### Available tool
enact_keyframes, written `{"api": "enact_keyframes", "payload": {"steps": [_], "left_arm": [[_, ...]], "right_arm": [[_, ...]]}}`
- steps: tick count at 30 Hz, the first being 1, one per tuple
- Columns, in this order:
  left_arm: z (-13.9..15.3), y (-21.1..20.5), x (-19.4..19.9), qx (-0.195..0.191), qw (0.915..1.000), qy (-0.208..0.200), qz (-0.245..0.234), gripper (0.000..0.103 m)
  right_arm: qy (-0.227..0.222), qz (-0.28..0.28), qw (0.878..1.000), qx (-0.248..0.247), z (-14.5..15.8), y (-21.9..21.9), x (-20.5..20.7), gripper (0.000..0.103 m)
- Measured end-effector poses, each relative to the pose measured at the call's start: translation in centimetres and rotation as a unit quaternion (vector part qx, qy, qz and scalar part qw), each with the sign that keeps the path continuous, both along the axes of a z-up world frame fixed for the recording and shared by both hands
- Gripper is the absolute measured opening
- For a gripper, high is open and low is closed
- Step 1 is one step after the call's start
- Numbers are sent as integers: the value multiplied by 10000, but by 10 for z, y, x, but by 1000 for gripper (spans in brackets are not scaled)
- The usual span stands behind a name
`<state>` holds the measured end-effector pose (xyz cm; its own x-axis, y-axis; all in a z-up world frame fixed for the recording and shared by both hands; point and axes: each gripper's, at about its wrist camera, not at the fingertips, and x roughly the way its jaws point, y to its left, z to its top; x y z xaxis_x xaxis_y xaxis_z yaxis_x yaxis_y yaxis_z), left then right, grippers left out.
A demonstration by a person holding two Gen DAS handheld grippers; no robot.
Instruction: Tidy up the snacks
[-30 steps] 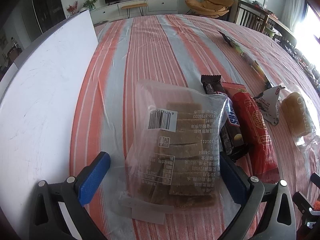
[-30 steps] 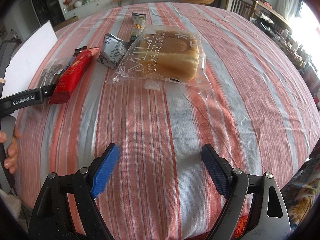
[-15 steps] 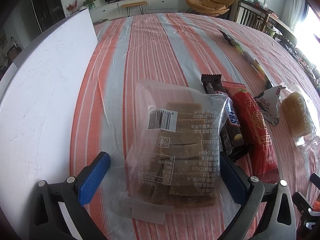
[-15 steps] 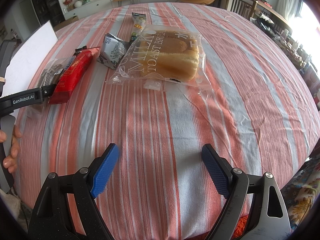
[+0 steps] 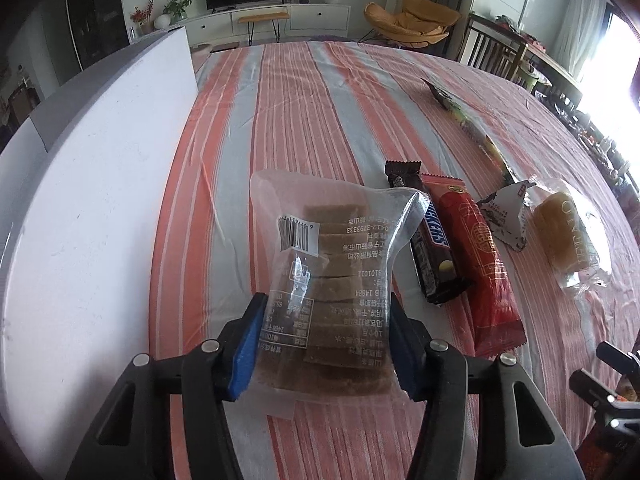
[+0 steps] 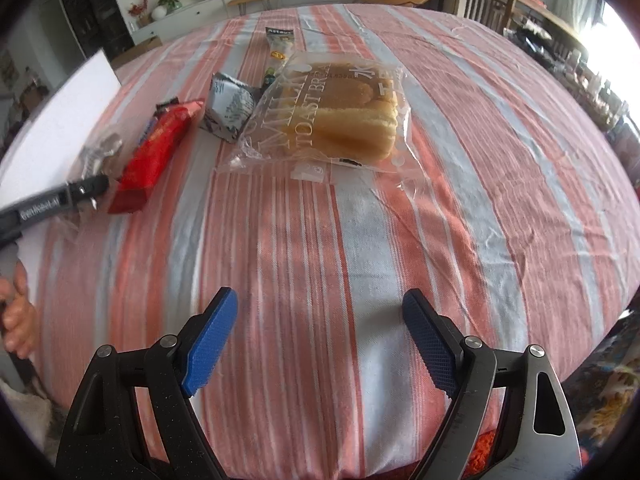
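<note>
To the left of the left gripper (image 5: 323, 344) a smooth white board (image 5: 92, 208) runs along the table's edge, with a narrow strip of striped cloth (image 5: 280, 92) open between board and tool; ahead, the cloth lies bare and wide to the far rim. The left gripper's blue ribbed pads are pressed in on the near end of a clear, crinkly bag of brown biscuit slabs (image 5: 336, 264), which reaches forward from between them. Just right of the bag, touching it, lies a dark glossy chocolate bar (image 5: 434, 246), then a long red foil packet (image 5: 480, 264) pressed against it, then a small grey pyramid-shaped pouch (image 5: 505, 216), and near that a soft loaf in clear film (image 5: 564, 236). A thin green stick pack (image 5: 466, 120) lies farther ahead on the right.

The right gripper (image 6: 320, 340) hovers with its pads wide apart over bare woven cloth; the bread bag (image 6: 332, 120) lies well ahead of it, with open cloth to its right.
</note>
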<state>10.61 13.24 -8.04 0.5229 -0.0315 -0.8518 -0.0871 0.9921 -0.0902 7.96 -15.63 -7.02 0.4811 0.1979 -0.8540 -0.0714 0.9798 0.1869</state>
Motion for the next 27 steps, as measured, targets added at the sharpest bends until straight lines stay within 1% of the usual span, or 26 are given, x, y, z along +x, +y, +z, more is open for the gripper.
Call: {"api": "enact_keyframes", "payload": {"steps": [1,2,4,6,7,9,10,12,13,14,16,19,20,21,22,24,25,26,27], "left_arm": [[3,1,-5,-29,10000,-50,-12,55],[6,2,-8,-24,9999,-98,-19,55],[13,4,-16,-57,9997,-227,9,55],[22,7,-22,-191,9993,-320,77,56],[26,8,-24,-253,9990,-355,95,56],[37,9,-30,-317,9985,-445,67,56],[43,9,-34,-312,9982,-502,48,56],[53,8,-40,-284,9978,-607,0,56],[58,10,-44,-274,9975,-652,-11,56],[62,10,-47,-264,9973,-690,-18,56],[69,12,-53,-277,9969,-742,-14,56],[76,16,-59,-387,9963,-768,-26,56],[79,17,-61,-404,9960,-793,-38,56],[81,18,-61,-411,9958,-821,-54,55],[84,19,-62,-421,9954,-861,-67,54],[93,21,-66,-490,9940,-975,-106,42],[99,22,-68,-544,9930,-1042,-136,23],[105,21,-70,-593,9919,-1109,-162,11],[110,22,-72,-595,9913,-1165,-164,11]], "right_arm": [[-153,-52,9992,370,12,-5,-1,86],[-310,-13,9980,560,24,-5,0,86],[-593,292,9957,644,51,5,9,86],[-610,574,9939,711,65,21,26,86],[-538,701,9927,815,66,30,35,86],[-286,1001,9899,957,56,53,54,86],[-128,1125,9898,866,47,68,65,83],[47,1163,9912,627,32,87,78,82],[139,1153,9916,567,24,96,86,73],[231,1142,9917,541,17,100,91,57],[414,1056,9927,399,4,107,103,37],[620,906,9937,206,-11,112,118,37],[625,907,9938,156,-13,113,120,34],[630,930,9936,74,-11,113,122,29],[708,957,9929,79,-12,113,122,17],[633,914,9934,285,-3,107,115,15],[561,893,9934,453,4,103,110,15],[483,868,9927,690,14,97,103,14],[410,845,9913,920,22,89,95,14]]}}
